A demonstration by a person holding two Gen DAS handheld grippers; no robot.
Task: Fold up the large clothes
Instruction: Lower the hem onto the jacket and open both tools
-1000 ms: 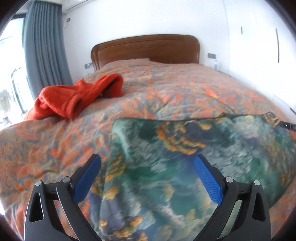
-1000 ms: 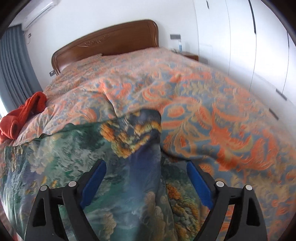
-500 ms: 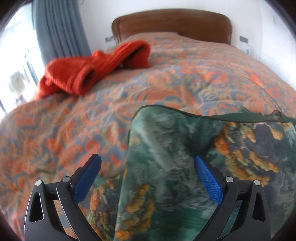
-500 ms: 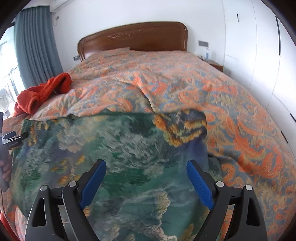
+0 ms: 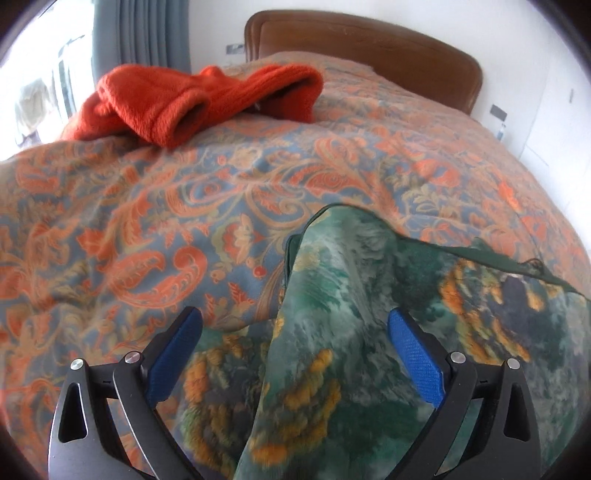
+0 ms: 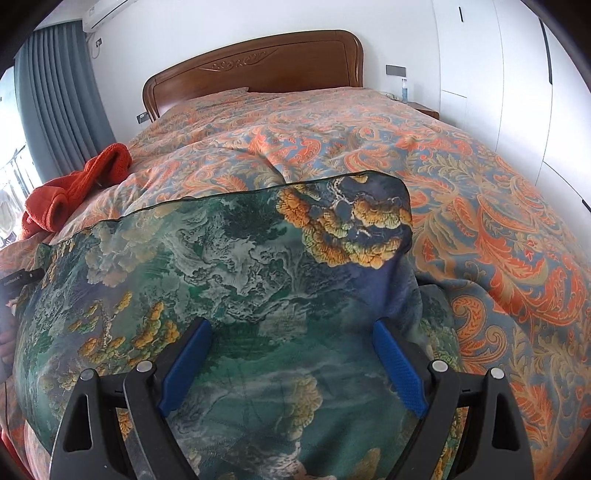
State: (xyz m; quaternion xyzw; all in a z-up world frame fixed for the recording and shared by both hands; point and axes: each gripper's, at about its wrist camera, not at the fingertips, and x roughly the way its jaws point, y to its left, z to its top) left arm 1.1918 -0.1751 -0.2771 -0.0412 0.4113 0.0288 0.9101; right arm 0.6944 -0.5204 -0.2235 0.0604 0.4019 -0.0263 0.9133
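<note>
The blue-padded fingers (image 5: 183, 360) of the left gripper (image 5: 291, 354) stand wide apart, and the cloth that lies between them touches neither pad, so nothing is held. The fingers (image 6: 397, 367) of the right gripper (image 6: 291, 363) are spread just as wide over the same cloth, with both pads clear of it.

The green printed garment (image 6: 236, 266) lies on the bed (image 6: 498, 229) near its foot end, patterned in green, dark blue and orange-yellow. In the right wrist view its long axis runs across the bed from left to right, and its dark-piped far edge faces the headboard (image 6: 258, 70). That edge climbs a little toward the right, where a blue and orange corner sits highest. In the left wrist view the garment's left end is gathered into a raised fold (image 5: 325, 295) that runs lengthwise away from the camera and points up the bed, with more of the cloth lying lower on either side of it.

The bed wears a quilt (image 5: 147, 229) of orange paisley on grey-blue, rumpled in places. An orange knitted garment (image 5: 192, 99) lies bunched near the bed's left edge, well apart from the green one. Behind it hang grey curtains (image 6: 55, 110) beside a bright window. White wardrobe doors (image 6: 517, 74) line the right wall, and an air conditioner (image 6: 107, 14) is mounted high beside the curtains
</note>
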